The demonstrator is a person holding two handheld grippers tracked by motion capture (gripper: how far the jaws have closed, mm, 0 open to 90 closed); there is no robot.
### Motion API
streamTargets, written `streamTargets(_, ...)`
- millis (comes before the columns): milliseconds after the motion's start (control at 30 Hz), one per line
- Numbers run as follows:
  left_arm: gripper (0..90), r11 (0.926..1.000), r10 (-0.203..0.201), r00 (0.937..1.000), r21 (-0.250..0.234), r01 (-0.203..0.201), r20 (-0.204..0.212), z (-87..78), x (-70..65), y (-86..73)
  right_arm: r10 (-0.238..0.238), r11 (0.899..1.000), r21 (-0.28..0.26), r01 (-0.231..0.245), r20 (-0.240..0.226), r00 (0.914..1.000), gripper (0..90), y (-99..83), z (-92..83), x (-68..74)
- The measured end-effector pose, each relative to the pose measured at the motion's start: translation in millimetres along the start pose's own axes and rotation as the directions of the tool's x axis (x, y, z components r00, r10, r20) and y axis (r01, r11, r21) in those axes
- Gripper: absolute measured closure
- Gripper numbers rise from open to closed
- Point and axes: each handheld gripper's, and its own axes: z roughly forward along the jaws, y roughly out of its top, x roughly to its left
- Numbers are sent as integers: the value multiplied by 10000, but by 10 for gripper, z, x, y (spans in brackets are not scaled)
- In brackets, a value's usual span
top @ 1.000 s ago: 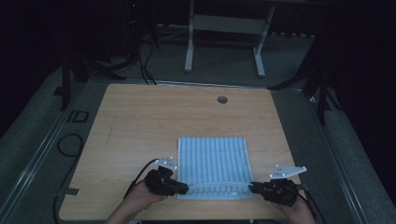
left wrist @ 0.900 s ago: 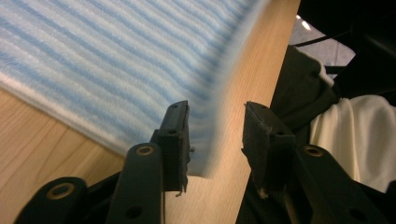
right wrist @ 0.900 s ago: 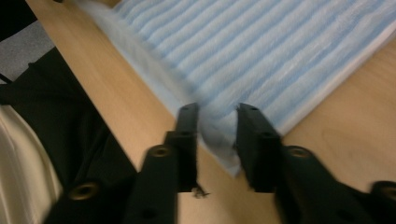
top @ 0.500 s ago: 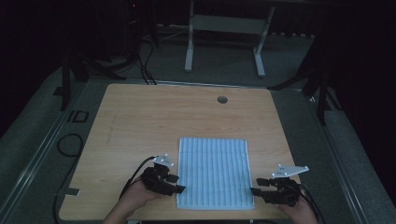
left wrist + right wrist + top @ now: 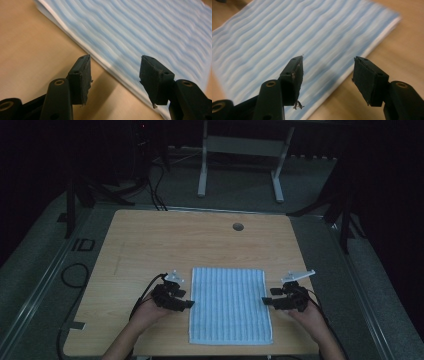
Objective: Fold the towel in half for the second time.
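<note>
Blue-striped towel [image 5: 231, 305] folded flat at near edge of wooden table [image 5: 150, 245]. Left gripper [image 5: 186, 303] and right gripper [image 5: 266, 301] at its long sides, jaws just spreading, nothing pinched. Best regripped at matching corners, level, before next fold.

Dim, murky high view with black surroundings; brighter gripper views, motion-blurred striped cloth [image 5: 150, 32], soft shadows.

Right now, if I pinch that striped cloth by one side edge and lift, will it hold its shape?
Probably not. The striped cloth lies flat against the table in folded layers, so it likely droops and may unfold. It looks thin, so probably light. Pushed, it would likely bunch rather than slide. Both the left tongs and right tongs, jaws just opened, stand empty.
</note>
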Motion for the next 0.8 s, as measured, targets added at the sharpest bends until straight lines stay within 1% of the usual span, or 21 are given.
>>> streamTargets(33, 416, 10000, -26, 9999, -55, 25, -120, 6, 50, 55, 2, 10000, 34, -2, 145, 9999, 408, 54, 11, -49)
streamTargets(67, 389, 9999, -103, 9997, -80, 101, -230, 13, 80, 89, 82, 9999, 83, -84, 193, 9998, 408, 123, 27, -115)
streamTargets(100, 389, 9997, -207, 9991, -132, 202, -360, 22, 126, 132, 98, 9999, 122, -101, 236, 9997, 408, 165, 37, -152)
streamTargets(167, 388, 9988, -427, 9975, -250, 414, -566, 52, 220, 215, 113, 9997, 198, -124, 522, 9986, 409, 272, 66, -241)
streamTargets(233, 388, 9977, -595, 9942, -370, 564, -899, 92, 316, 293, 207, 9995, 213, -222, 690, 9974, 408, 372, 100, -330)
streamTargets(267, 388, 9971, -682, 9928, -397, 645, -986, 109, 370, 329, 256, 9994, 212, -273, 758, 9968, 408, 420, 118, -373)
streamTargets(300, 389, 9954, -847, 9914, -527, 798, -995, 127, 423, 360, 328, 9992, 189, -343, 760, 9966, 408, 466, 136, -411)
streamTargets(333, 388, 9944, -920, 9905, -607, 861, -1021, 148, 471, 387, 382, 9990, 197, -400, 813, 9960, 409, 511, 156, -450)
streamTargets(367, 388, 9933, -1042, 9891, -599, 983, -1041, 174, 522, 412, 431, 9987, 229, -455, 957, 9945, 408, 553, 181, -487)
streamTargets(433, 389, 9907, -1250, 9868, -666, 1185, -1027, 232, 612, 446, 638, 9974, 269, -665, 908, 9938, 408, 625, 235, -564)
streamTargets(500, 389, 9884, -1431, 9854, -652, 1374, -922, 287, 691, 472, 788, 9956, 419, -833, 999, 9919, 407, 676, 303, -626)
streamTargets(533, 389, 9877, -1477, 9845, -654, 1419, -945, 309, 724, 483, 859, 9945, 508, -914, 1007, 9912, 407, 694, 338, -660)
streamTargets(567, 388, 9850, -1647, 9825, -661, 1593, -874, 338, 767, 501, 938, 9932, 589, -1000, 996, 9906, 408, 706, 375, -691)
streamTargets(600, 389, 9829, -1754, 9815, -697, 1702, -769, 351, 794, 511, 1026, 9913, 714, -1108, 1097, 9886, 411, 719, 423, -724)
streamTargets(633, 389, 9815, -1823, 9800, -735, 1766, -798, 369, 817, 526, 1072, 9902, 778, -1162, 1121, 9879, 412, 724, 450, -741)
streamTargets(733, 389, 9831, -1780, 9778, -634, 1719, -1101, 428, 841, 577, 1295, 9852, 968, -1411, 1168, 9847, 427, 727, 545, -803)
streamTargets(800, 389, 9828, -1792, 9787, -642, 1734, -1001, 470, 823, 602, 1354, 9829, 1097, -1480, 1144, 9842, 427, 719, 601, -829)
